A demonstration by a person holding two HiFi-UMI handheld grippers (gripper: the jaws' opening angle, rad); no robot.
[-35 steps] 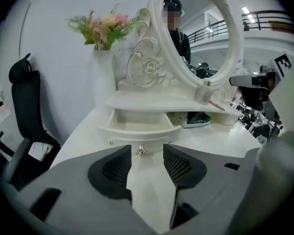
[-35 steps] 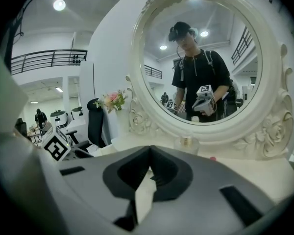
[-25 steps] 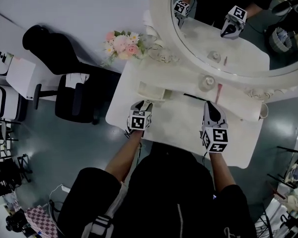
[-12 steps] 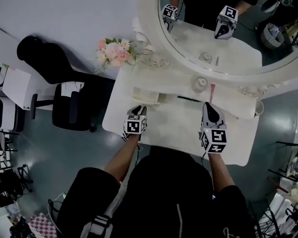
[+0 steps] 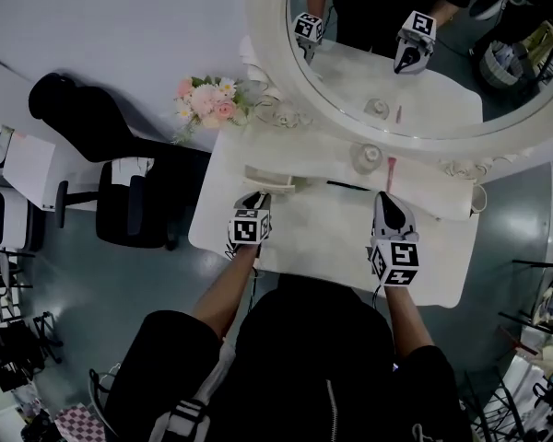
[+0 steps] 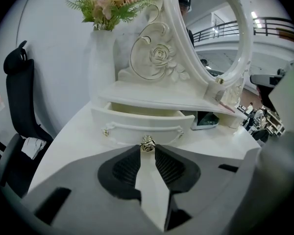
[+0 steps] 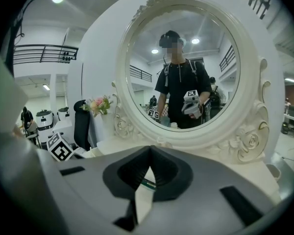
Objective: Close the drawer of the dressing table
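Observation:
The small white drawer (image 6: 142, 124) of the dressing table (image 5: 332, 238) stands pulled out under the left end of the shelf, seen from above as drawer (image 5: 272, 180). My left gripper (image 6: 147, 148) is shut on the gold rose-shaped knob (image 6: 147, 143) at the middle of the drawer's front. In the head view the left gripper (image 5: 258, 196) touches the drawer's front. My right gripper (image 5: 384, 197) hovers over the tabletop to the right, apart from the drawer. Its jaws meet at the tips with nothing between them, and the right gripper (image 7: 148, 173) faces the round mirror (image 7: 181, 77).
A vase of pink flowers (image 5: 203, 99) stands at the table's back left corner. A black chair (image 5: 120, 164) is left of the table. On the shelf sit a small jar (image 5: 367, 157) and a pink stick (image 5: 390, 167); a white cup (image 5: 480, 201) is at the right end.
The head camera has shifted, so the table sits a little lower-left in the picture. Both grippers stay about where they were, the left one at the drawer's front.

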